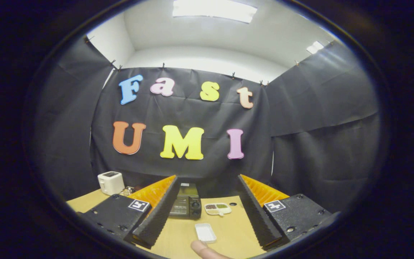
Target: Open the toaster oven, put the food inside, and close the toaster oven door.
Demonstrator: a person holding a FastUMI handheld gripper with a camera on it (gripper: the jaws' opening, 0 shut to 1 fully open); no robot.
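Two gripper point(207, 225) fingers spread, toaster oven point(186, 205) beyond, food tray point(217, 208) beside

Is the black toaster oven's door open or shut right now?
Shut: the black toaster oven shows a flat closed front beyond the open, empty fingers.

Bright ceiling light point(214, 10), fisheye-warped edges

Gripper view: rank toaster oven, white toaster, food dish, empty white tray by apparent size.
1. toaster oven, partly behind a finger of the open gripper
2. white toaster
3. food dish and empty white tray: alike; tray nearer, unranked.
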